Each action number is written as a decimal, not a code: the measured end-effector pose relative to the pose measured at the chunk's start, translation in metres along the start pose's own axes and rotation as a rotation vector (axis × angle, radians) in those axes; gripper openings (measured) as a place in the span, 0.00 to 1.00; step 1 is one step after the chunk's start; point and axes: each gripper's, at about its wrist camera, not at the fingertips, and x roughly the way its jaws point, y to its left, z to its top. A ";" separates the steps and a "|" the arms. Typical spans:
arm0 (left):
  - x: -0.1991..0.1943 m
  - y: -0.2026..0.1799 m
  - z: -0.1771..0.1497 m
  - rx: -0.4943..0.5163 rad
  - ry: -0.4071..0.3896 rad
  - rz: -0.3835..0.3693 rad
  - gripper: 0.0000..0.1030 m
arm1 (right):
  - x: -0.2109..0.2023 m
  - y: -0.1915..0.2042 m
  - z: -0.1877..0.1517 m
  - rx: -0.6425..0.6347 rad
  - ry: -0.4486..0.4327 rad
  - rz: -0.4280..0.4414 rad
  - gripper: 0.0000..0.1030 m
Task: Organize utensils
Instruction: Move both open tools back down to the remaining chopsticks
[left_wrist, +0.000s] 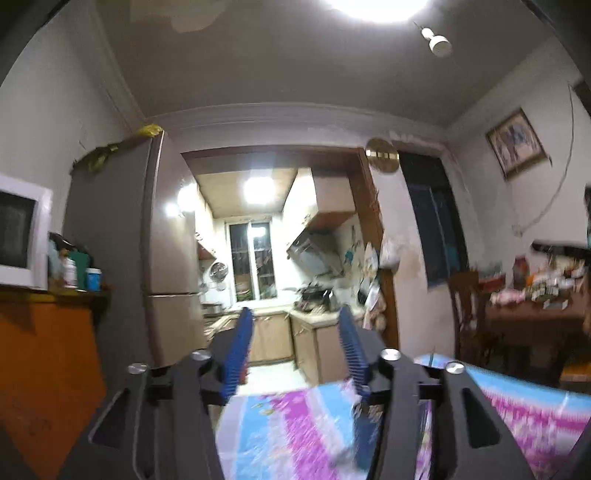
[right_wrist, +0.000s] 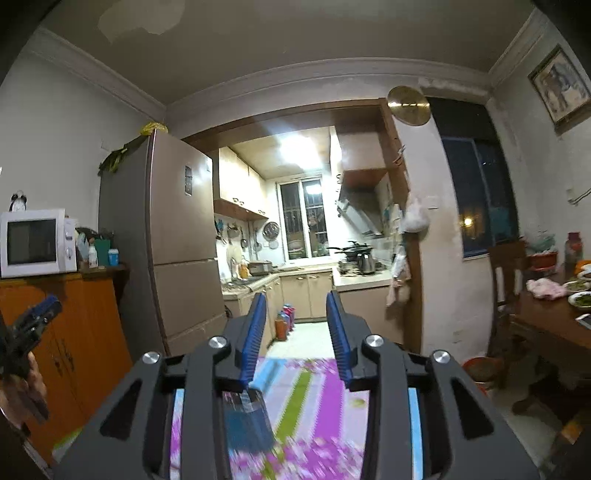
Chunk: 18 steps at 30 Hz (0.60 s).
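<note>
both wrist views face level toward the kitchen doorway (left_wrist: 273, 236), sharing fridge (right_wrist: 177, 229)

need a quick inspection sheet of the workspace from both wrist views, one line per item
surface: patterned cloth in pink, blue and green lies below both grippers, blurred
job's things: nothing seen; no utensils can be made out
clutter: microwave and small containers on the orange cabinet; dishes and bottles on the wooden table at the right
grippers: left hand-held gripper open, nothing between its blue fingers; right hand-held gripper open, nothing between its fingers
cables: a thin cord hangs along the right wall
surroundings: fridge at left, lit kitchen through the doorway, dark window, framed picture
</note>
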 end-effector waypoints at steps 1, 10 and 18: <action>-0.013 0.000 -0.003 0.012 0.031 -0.007 0.53 | -0.015 0.000 -0.004 -0.013 0.009 -0.016 0.37; -0.102 -0.052 -0.091 0.067 0.377 -0.140 0.52 | -0.109 0.037 -0.097 -0.097 0.192 -0.076 0.39; -0.142 -0.120 -0.184 0.045 0.574 -0.230 0.14 | -0.107 0.105 -0.219 -0.158 0.445 -0.013 0.42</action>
